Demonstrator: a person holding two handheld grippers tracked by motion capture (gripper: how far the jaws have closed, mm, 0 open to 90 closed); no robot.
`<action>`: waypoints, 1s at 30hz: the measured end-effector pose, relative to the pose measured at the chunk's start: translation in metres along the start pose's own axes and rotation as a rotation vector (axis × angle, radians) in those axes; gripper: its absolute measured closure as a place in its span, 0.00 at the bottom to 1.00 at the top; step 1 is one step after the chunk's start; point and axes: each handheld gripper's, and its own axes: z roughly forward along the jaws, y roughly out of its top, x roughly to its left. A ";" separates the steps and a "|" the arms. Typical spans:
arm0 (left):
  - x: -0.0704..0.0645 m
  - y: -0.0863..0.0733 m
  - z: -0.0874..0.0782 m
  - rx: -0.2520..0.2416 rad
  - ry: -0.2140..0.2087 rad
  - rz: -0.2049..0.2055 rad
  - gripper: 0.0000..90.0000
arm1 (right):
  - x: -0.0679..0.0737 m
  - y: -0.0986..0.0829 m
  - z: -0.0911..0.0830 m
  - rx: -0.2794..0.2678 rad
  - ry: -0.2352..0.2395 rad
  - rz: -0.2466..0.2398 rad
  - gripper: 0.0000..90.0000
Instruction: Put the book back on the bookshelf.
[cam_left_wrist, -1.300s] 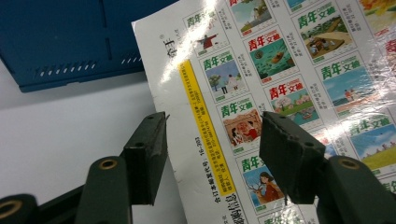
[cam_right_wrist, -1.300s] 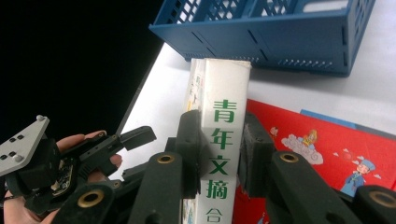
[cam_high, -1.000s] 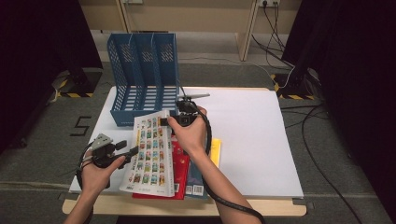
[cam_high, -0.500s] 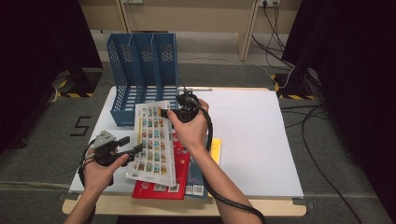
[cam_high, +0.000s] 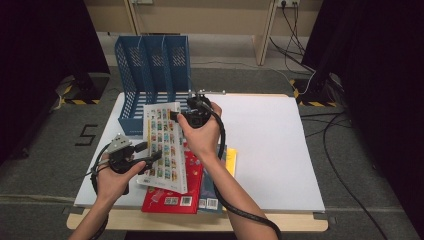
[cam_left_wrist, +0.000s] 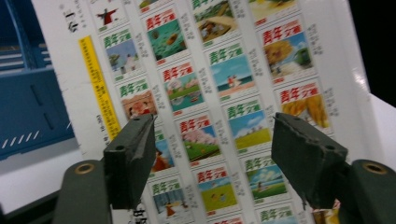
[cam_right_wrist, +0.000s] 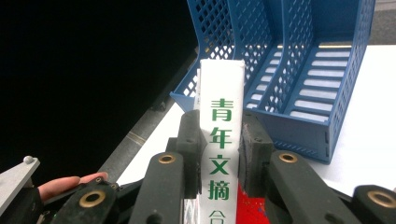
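The white magazine (cam_high: 165, 145), its cover printed with rows of small coloured pictures, is lifted and tilted above the near left part of the table (cam_high: 280, 150), its far end close to the blue file rack (cam_high: 152, 80) that stands at the far left corner. The right gripper (cam_high: 176, 116) pinches the magazine at its far edge; in the right gripper view its two jaws press on either side of the white spine (cam_right_wrist: 220, 135) with green characters, and the rack's open compartments stand just beyond. The left gripper (cam_high: 152, 152) hangs at the magazine's left edge with its jaws wide apart, holding nothing; in the left gripper view the cover (cam_left_wrist: 210, 93) lies behind them. Under the magazine a red book (cam_high: 175, 192) lies by the near edge, with a yellow one (cam_high: 231, 159) beside it.
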 end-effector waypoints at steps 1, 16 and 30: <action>-0.002 0.002 0.000 -0.005 0.001 0.005 0.32 | 0.001 0.000 0.000 -0.006 0.000 -0.006 0.83; -0.023 0.022 0.009 -0.022 -0.056 0.030 0.26 | 0.006 0.002 0.004 -0.041 -0.015 -0.025 0.83; -0.043 0.033 0.017 -0.026 -0.028 0.063 0.22 | 0.009 0.004 0.004 -0.061 -0.029 -0.035 0.83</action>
